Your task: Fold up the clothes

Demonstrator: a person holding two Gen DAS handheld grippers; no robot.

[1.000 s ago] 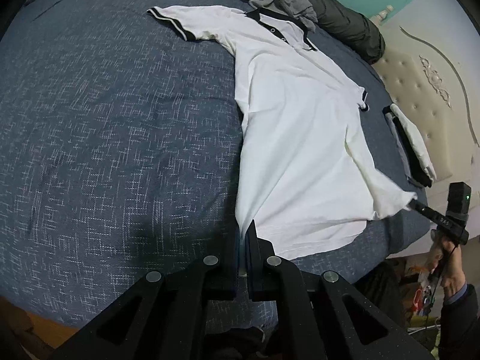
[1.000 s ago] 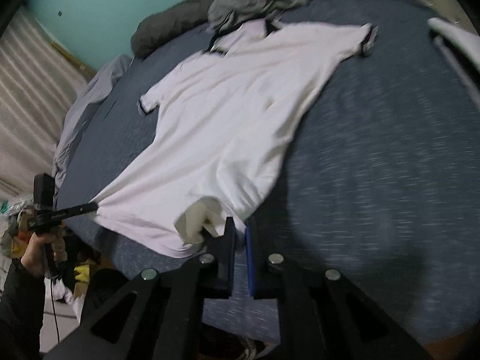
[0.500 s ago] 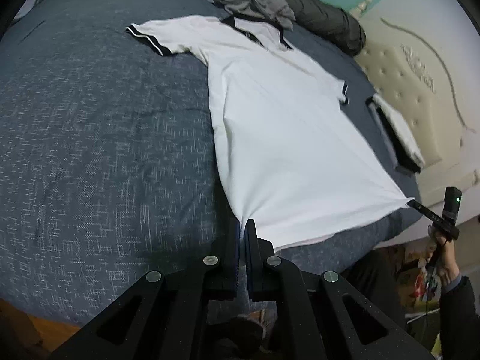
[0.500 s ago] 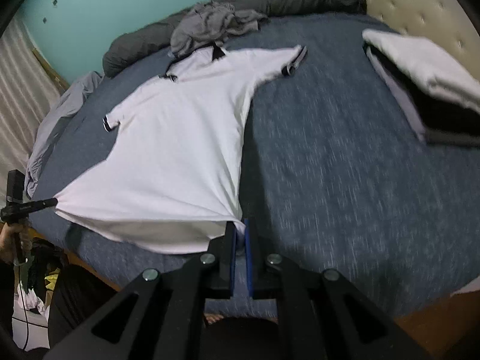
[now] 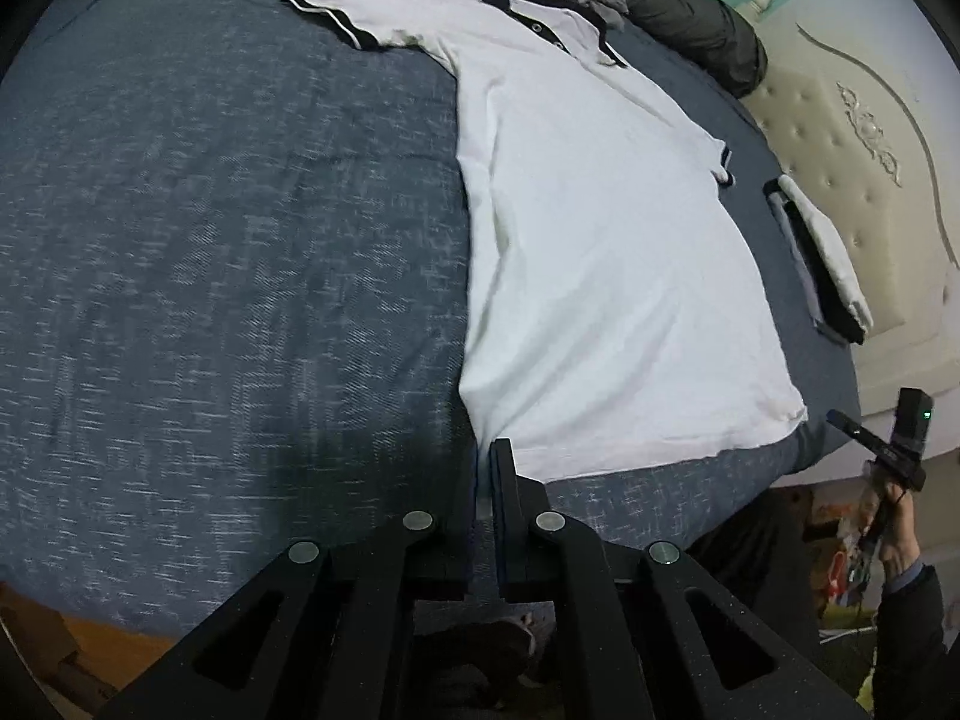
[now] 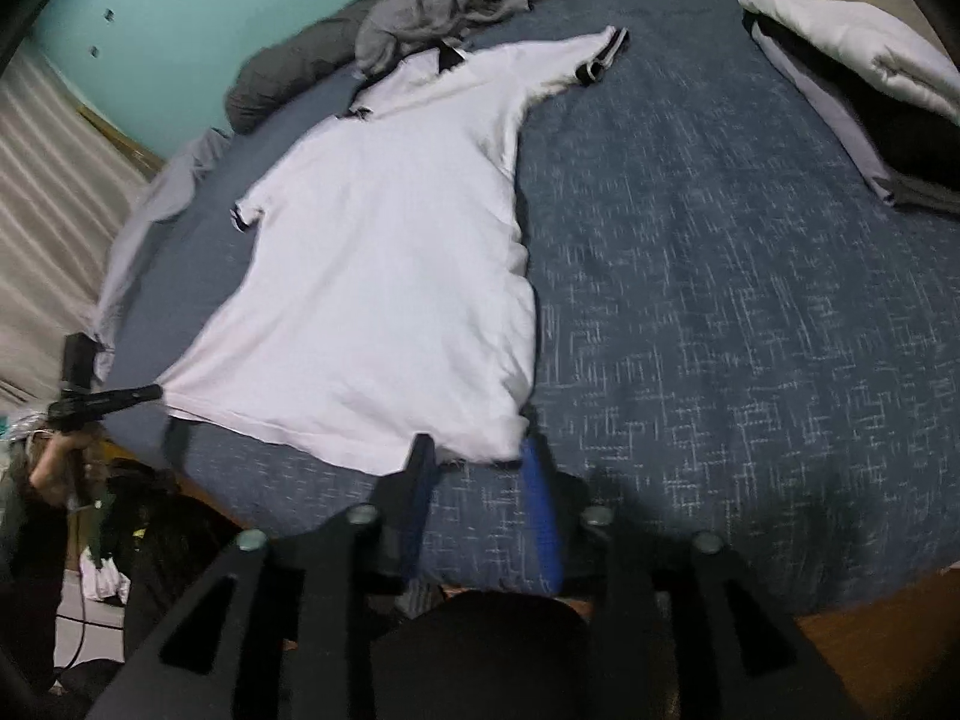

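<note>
Across the middle of the bed (image 5: 210, 240) we see the white polo shirt (image 5: 600, 252) spread flat, front up, its dark collar toward the far edge and its hem along the near edge. Our left gripper (image 5: 485, 468) is clenched on one hem corner, fingers pressed together on the cloth. Our right gripper (image 6: 474, 456) stands released, blue-padded fingers apart on either side of the other hem corner, which lies on the cover between them.

Just past the collar lies a crumpled grey garment (image 6: 438, 6), touching the shirt, and behind it a long dark bolster (image 6: 288, 72). At the headboard side a folded stack (image 6: 852, 72) of white, black and grey cloth sits well apart from the shirt. The tufted cream headboard (image 5: 852, 180) rises beyond it.

The bedcover is dark blue with pale woven flecks, smooth and taut; the shirt is soft knit with black-banded sleeves. Broad bare cover lies on both sides of the shirt.
</note>
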